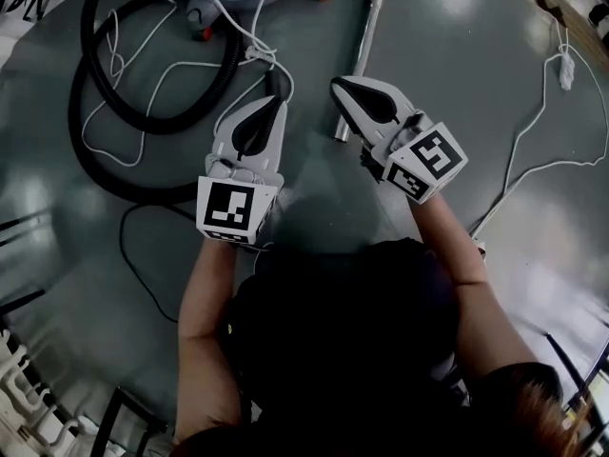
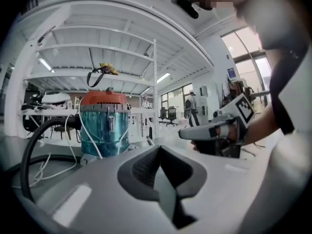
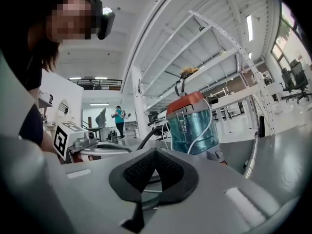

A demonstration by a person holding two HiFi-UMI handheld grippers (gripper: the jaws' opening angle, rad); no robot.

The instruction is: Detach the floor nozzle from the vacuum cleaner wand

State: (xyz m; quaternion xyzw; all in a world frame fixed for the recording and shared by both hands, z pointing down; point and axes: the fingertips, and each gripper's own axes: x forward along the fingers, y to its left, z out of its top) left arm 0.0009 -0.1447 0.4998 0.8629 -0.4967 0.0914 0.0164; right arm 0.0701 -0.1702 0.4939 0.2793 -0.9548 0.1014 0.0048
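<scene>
The metal wand (image 1: 360, 53) lies on the grey floor, running from the top edge down to its open end between my two grippers. In the right gripper view the wand (image 3: 252, 155) shows at the right. I cannot make out a floor nozzle in any view. The teal canister with an orange lid (image 2: 104, 126) (image 3: 192, 126) stands ahead, with its black hose (image 1: 143, 112) coiled at the left. My left gripper (image 1: 274, 103) (image 2: 158, 152) is shut and holds nothing. My right gripper (image 1: 338, 86) (image 3: 155, 152) is also shut and holds nothing, raised just left of the wand's end.
A white power cord (image 1: 533, 131) trails across the floor at the right, and another white cord (image 1: 171, 74) loops over the hose. A thin black cable (image 1: 133, 255) curves at the lower left. White shelving (image 2: 97, 57) stands behind the canister. A person (image 3: 118, 118) stands far off.
</scene>
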